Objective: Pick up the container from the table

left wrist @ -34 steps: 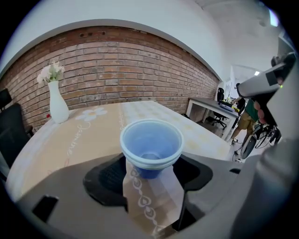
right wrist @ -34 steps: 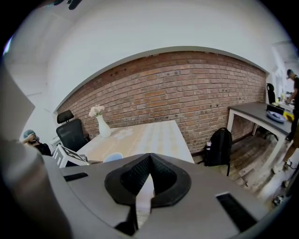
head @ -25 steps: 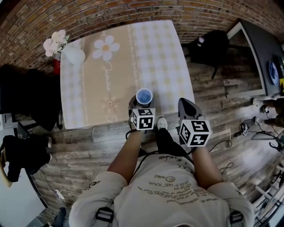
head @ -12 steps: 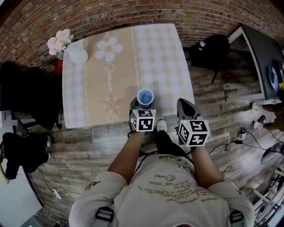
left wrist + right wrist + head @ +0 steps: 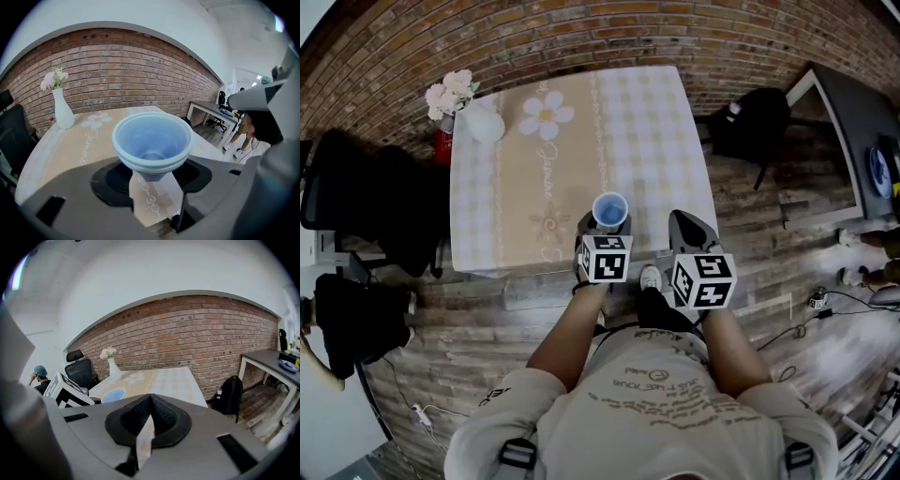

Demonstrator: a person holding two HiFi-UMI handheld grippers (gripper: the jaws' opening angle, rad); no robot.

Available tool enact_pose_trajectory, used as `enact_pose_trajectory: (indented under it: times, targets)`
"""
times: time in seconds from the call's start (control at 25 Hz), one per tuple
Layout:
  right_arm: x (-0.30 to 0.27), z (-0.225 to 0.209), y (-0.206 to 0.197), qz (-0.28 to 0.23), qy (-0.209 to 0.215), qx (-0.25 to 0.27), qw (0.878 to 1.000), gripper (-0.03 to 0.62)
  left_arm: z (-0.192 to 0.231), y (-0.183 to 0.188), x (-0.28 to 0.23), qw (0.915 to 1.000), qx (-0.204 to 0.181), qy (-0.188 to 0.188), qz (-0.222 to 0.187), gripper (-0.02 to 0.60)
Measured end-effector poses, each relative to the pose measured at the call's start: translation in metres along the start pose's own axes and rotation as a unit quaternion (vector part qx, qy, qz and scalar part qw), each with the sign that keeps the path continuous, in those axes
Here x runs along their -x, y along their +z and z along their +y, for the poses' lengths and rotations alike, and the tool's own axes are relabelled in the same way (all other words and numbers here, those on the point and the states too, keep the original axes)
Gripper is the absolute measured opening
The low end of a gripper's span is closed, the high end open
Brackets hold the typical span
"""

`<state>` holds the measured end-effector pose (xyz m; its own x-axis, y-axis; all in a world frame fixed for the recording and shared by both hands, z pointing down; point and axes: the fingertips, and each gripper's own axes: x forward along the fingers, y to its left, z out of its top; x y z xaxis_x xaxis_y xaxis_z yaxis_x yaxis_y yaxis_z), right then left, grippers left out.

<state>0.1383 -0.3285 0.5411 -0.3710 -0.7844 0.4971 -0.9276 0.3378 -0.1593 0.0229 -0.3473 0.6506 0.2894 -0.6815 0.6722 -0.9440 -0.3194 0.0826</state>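
The container is a light blue plastic cup (image 5: 609,209) near the front edge of the table (image 5: 656,122), which has a beige checked cloth. My left gripper (image 5: 607,223) is shut on it, and its jaws have just been closing around it. In the left gripper view the cup (image 5: 152,140) sits between the black pads (image 5: 112,180), tilted toward the camera, its base hanging a little above the cloth. My right gripper (image 5: 689,225) hovers at the table's front right corner, to the right of the cup. Its pads (image 5: 161,420) meet with nothing between them. The cup (image 5: 114,394) shows at its left.
A white vase with pale flowers (image 5: 485,122) stands at the table's far left corner. A black backpack (image 5: 755,117) sits on the wooden floor right of the table, with a dark desk (image 5: 862,122) beyond it. Black office chairs (image 5: 366,202) stand to the left.
My left gripper has closed on the cup and risen with it off the cloth. The right gripper has shifted slightly and risen a little.
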Motion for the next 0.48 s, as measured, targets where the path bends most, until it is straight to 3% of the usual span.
enact_pose_trajectory:
  times: [0.48]
  targets:
    - [-0.011,0.049,0.034,-0.044,0.052,0.001,0.998,0.002,0.017,0.037,0.070,0.9995,-0.021,0.012,-0.022,0.270]
